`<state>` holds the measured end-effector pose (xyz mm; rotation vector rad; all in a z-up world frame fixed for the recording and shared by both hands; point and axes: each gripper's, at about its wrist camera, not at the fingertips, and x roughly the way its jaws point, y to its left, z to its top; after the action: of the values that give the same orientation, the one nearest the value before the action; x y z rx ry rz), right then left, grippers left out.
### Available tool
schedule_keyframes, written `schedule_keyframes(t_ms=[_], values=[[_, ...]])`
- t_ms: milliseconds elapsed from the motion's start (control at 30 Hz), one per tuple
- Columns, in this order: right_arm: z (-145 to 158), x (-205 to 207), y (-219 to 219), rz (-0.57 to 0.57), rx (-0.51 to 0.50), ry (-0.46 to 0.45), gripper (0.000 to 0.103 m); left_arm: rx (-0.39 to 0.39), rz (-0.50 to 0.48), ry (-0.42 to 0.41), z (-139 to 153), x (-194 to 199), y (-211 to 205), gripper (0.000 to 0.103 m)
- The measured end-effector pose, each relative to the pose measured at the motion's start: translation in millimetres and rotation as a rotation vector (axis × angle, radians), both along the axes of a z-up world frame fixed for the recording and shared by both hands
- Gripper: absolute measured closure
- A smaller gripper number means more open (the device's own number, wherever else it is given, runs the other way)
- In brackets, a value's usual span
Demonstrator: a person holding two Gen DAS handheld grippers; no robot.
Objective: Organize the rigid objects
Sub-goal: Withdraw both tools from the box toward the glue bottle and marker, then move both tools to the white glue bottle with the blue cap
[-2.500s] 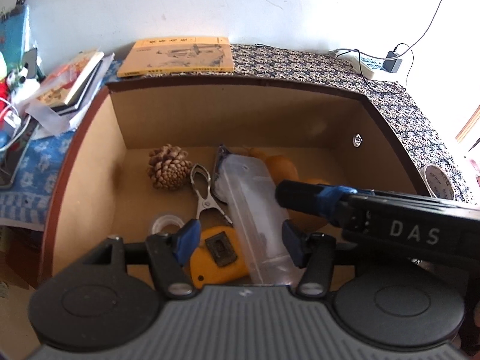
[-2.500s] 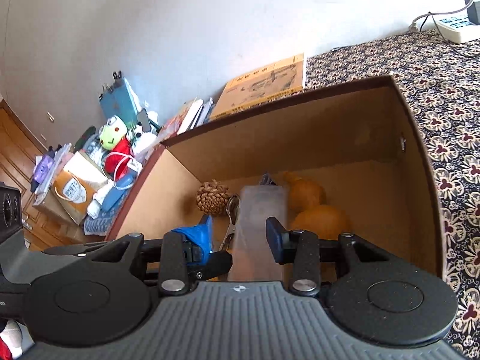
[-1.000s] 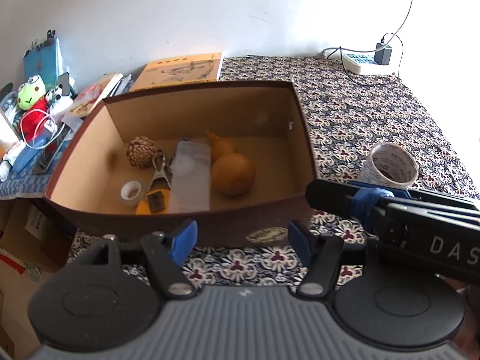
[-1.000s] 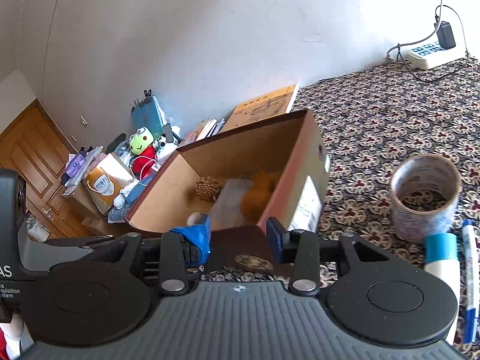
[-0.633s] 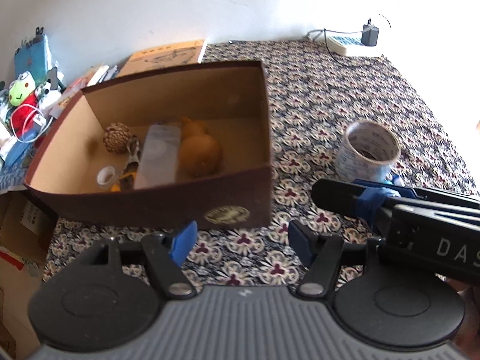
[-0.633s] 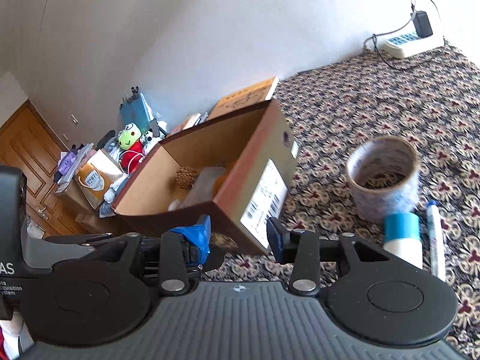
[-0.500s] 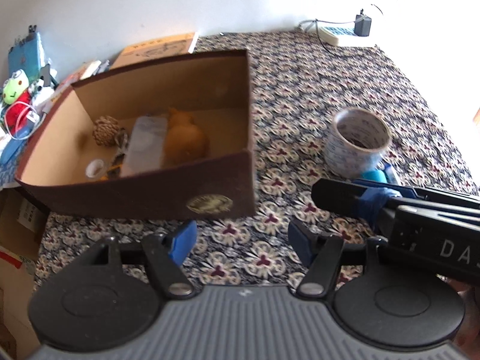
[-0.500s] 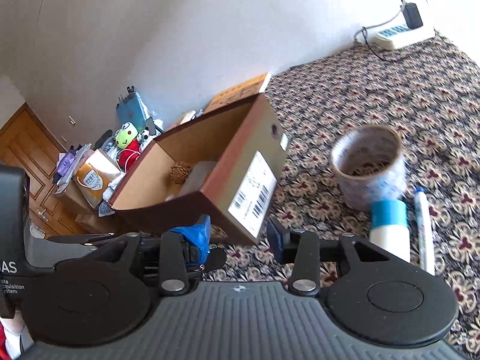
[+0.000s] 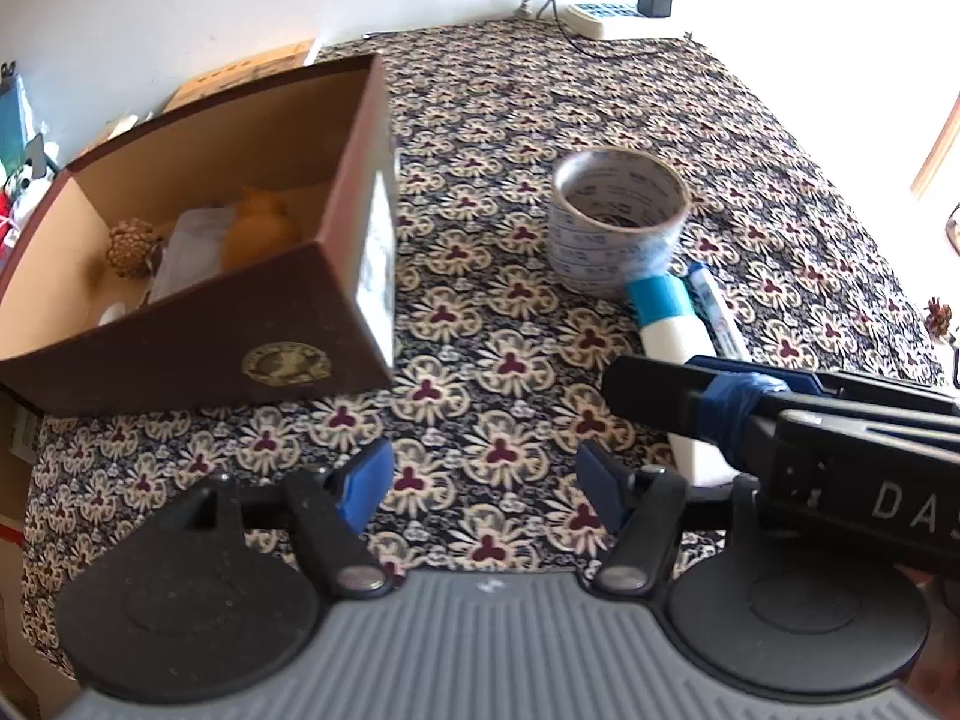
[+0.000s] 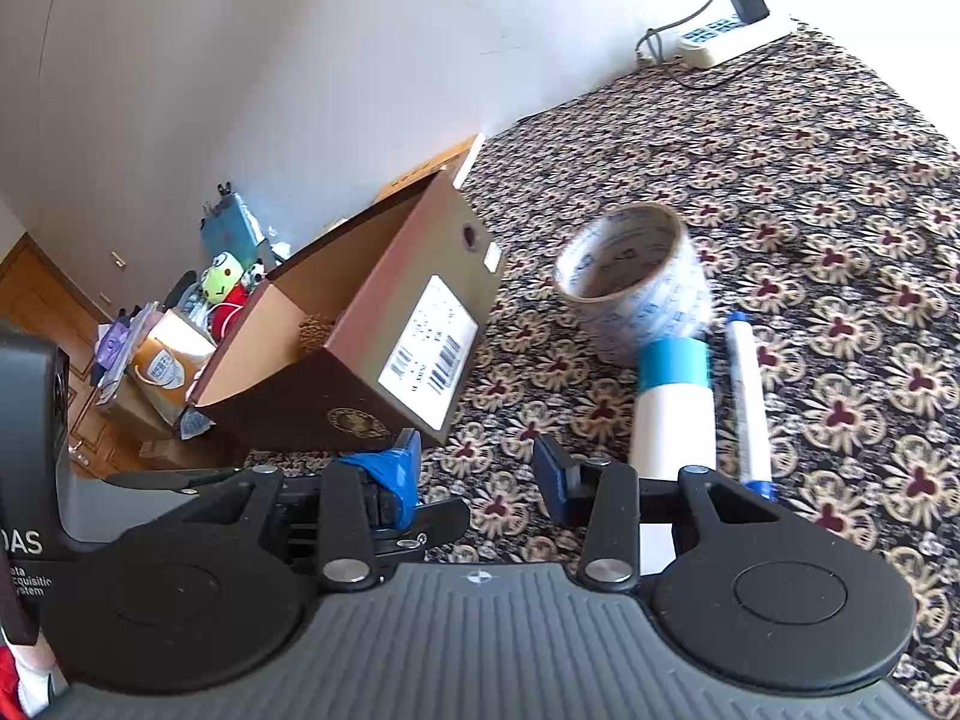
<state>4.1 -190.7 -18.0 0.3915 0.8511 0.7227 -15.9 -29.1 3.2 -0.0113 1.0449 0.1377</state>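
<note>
A brown cardboard box (image 9: 198,324) stands on the left of the patterned cloth, and in it lie a pine cone (image 9: 127,247), a clear plastic case (image 9: 186,252) and an orange gourd (image 9: 261,231). To its right stands a roll of tape (image 9: 618,222), with a white bottle with a blue cap (image 9: 672,324) and a marker pen (image 9: 717,315) lying beside it. My left gripper (image 9: 483,480) hovers open over bare cloth in front of the box's corner. My right gripper (image 10: 480,471) is open and empty, just left of the bottle (image 10: 675,414).
A power strip with a plug (image 9: 606,9) lies at the far edge by the wall. A flat yellow book (image 9: 240,75) lies behind the box. Toys and bags (image 10: 222,285) clutter the floor beyond the table's left edge. A small cone (image 9: 939,318) lies far right.
Both grippers have drawn back out of the box and swung right. The box has slid to the left of both views; the tape roll, bottle and pen have come into view. Both jaws kept their width.
</note>
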Motion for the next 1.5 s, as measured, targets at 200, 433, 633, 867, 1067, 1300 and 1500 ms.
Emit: schedule_keyframes(t_ms=[200, 433, 633, 867, 1067, 1300, 1500], values=[[-6.0, -3.0, -12.5, -0.014, -0.009, 0.019, 0.078, -0.004, -0.012, 0.019, -6.1, -1.5, -12.6, 0.036], [-15.4, -6.5, -18.4, -0.02, -0.016, 0.044, 0.078, -0.005, -0.017, 0.046, -17.9, -6.5, -22.6, 0.036], [-19.0, -4.9, -20.3, -0.044, -0.018, 0.062, 0.078, 0.002, -0.047, 0.073, -24.7, -1.4, -27.2, 0.036], [-22.2, -4.7, -21.6, -0.069, -0.03, 0.076, 0.078, -0.022, -0.082, 0.083, -29.4, 3.8, -32.9, 0.036], [-22.7, -2.6, -20.5, -0.083, -0.035, 0.075, 0.078, -0.048, -0.089, 0.1, -35.0, 6.4, -33.8, 0.036], [-25.2, 10.3, -19.8, -0.147, -0.057, 0.066, 0.078, -0.067, -0.128, 0.107, -39.1, 10.2, -34.6, 0.036], [-37.4, 23.6, -18.8, -0.2, -0.068, 0.108, 0.077, -0.182, -0.153, 0.102, -43.8, 10.6, -21.6, 0.036]])
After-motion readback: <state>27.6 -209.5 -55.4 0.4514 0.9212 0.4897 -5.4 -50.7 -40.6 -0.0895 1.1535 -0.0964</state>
